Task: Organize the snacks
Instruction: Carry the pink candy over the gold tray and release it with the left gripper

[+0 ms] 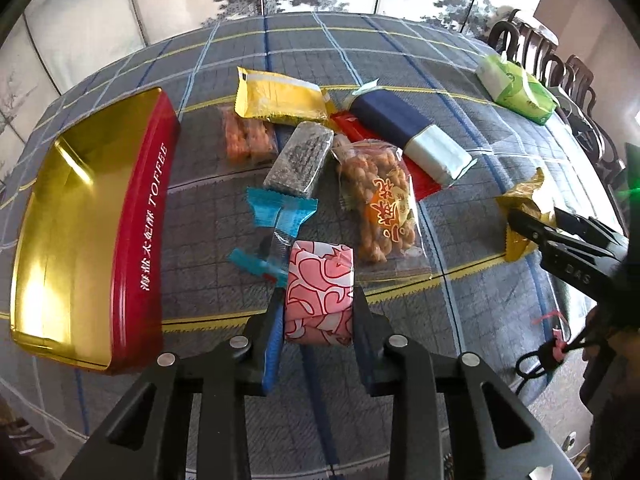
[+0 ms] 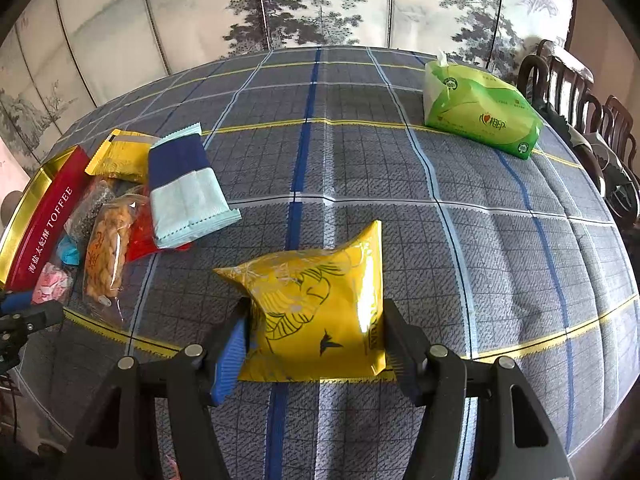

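The left gripper [image 1: 319, 312] is clenched on a small pink packet [image 1: 320, 292], printed with red-outlined swirls on pale pink and white, its wrapper folded flat; both pads press its sides, and it sits at the near edge of the snack pile, by an open tin [image 1: 80, 232] with a gold inside and a red wall lettered TOFFEE, which lies to its left; whether the packet rests on the tabletop [image 1: 460, 300] or hangs just clear of it cannot be told. Just beyond it lie a blue-ended clear wrapper [image 1: 280, 216], a clear bag of brown twisted snacks [image 1: 384, 204] with orange lettering, a dark speckled bar [image 1: 300, 160], a yellow packet [image 1: 280, 98] and a navy and pale-blue packet [image 1: 408, 132]. The right gripper [image 2: 316, 332] grasps a puffed yellow pouch [image 2: 316, 312] drawn with black leaf outlines, well apart from the pile, over the grey checked cloth; a green tissue pack [image 2: 480, 116] lies at the far right.
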{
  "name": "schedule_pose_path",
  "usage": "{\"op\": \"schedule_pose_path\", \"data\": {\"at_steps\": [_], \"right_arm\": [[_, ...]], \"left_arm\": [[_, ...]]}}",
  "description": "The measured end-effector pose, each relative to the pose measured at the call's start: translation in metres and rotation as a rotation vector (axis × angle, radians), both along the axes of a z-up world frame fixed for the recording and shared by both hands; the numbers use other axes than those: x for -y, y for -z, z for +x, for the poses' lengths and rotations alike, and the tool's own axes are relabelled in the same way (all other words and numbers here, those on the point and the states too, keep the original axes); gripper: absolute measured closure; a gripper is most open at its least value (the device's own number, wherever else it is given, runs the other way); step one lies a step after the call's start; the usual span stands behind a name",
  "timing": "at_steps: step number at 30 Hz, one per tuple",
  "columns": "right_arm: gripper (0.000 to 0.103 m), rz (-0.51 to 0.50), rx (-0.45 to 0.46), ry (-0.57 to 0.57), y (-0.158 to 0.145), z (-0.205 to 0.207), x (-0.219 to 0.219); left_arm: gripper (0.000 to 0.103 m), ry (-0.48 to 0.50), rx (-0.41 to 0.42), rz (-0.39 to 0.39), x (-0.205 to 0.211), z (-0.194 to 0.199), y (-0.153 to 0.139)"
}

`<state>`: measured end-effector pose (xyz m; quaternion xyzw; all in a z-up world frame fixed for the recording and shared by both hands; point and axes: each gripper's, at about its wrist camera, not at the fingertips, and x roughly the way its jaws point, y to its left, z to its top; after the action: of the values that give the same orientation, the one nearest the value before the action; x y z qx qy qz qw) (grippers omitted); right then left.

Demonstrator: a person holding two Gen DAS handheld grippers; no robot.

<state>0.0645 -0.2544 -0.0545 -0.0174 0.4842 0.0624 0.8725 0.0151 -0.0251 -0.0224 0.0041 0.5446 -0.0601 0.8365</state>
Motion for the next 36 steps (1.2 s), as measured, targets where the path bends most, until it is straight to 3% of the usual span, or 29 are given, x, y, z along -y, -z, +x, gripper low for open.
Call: {"op": "schedule_pose_path", "data": {"at_steps": [11,19,28,36], "right_arm": [[0.039,-0.016,-0.006,0.002,-0.001,0.001,-0.003],[0.039,-0.022,-0.011,0.014,-0.001,0.001,-0.004],[0.039,-0.042,-0.021,0.025,-0.002,0.003,-0.007],[0.039,-0.060,-0.028,0.045,-0.003,0.003,-0.010]], "left_arm": [[0.076,-0.012,0.081,-0.004,-0.019,-0.005,-0.034],[0.076,-0.129,0.135,0.053,-0.081,0.008,-0.052],[0.076,-0.248,0.086,0.170,-0.161,0.019,-0.029],[0.076,-0.250,0.024,0.216,-0.191,0.015,-0.001]]}}
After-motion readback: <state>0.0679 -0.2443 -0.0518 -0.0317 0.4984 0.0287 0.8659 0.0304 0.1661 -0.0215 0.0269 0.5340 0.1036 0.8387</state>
